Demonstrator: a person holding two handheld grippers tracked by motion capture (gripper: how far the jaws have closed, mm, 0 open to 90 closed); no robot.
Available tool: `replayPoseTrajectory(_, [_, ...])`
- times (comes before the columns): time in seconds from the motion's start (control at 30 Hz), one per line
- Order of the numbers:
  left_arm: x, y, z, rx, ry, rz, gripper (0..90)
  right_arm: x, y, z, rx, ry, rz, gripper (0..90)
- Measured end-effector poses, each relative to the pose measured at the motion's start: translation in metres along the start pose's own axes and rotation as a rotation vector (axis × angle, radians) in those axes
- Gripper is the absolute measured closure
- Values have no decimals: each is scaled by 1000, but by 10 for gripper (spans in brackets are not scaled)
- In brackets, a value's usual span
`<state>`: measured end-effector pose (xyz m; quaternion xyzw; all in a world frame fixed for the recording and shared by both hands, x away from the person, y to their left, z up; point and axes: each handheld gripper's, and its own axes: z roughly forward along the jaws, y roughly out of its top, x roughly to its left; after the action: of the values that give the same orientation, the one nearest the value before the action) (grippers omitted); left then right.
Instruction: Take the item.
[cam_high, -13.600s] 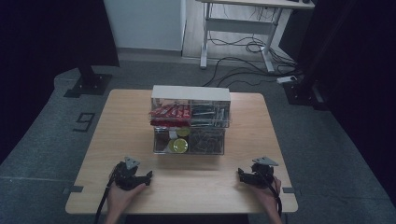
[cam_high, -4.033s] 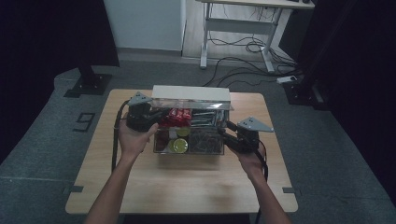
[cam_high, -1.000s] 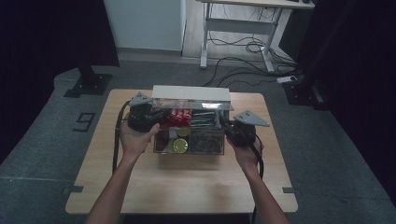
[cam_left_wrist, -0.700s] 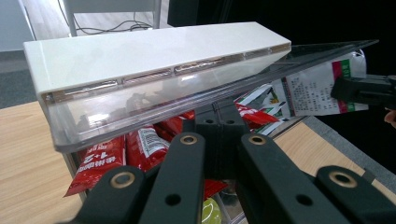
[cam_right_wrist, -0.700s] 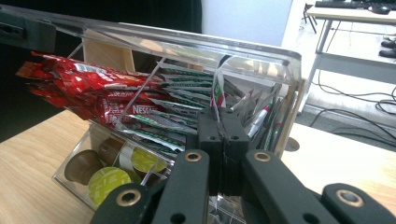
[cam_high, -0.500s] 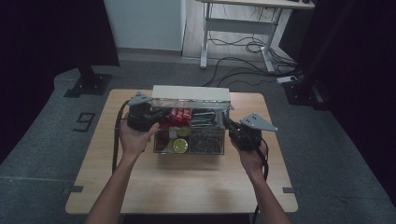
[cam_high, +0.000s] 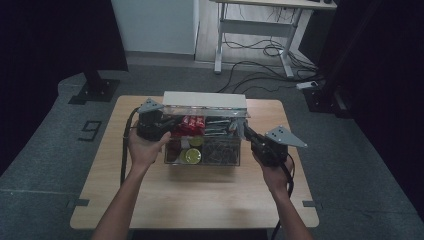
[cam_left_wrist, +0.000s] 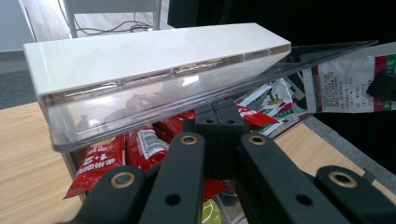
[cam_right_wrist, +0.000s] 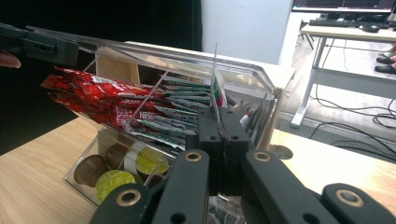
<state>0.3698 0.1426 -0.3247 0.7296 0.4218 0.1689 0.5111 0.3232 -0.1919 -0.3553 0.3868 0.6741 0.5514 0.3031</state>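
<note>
Lifting sachet (cam_right_wrist: 216, 88) clear of organiser box (cam_high: 202, 156): right gripper (cam_right_wrist: 219, 122) clenched on thin green-red-white sachet, held edge-on, upright, long axis vertical, above box's right rear compartment. Left gripper (cam_left_wrist: 219, 122) clenched on edge of clear hinged lid (cam_left_wrist: 154, 95), lid propped up at box's left end. Right hand nearer sachet; box at table centre, between both hands.

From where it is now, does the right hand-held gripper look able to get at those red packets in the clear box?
Probably yes. The right hand-held gripper is at the clear box, whose lid is propped up by the left hand-held gripper. But it is shut on a white sachet, so that must go first to reach the red packets.
</note>
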Motion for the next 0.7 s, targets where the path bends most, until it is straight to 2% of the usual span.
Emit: replayPoseTrajectory(0.7, [0, -2, 1, 9, 2, 2, 900, -19, -24, -25, -16, -27, 37, 889])
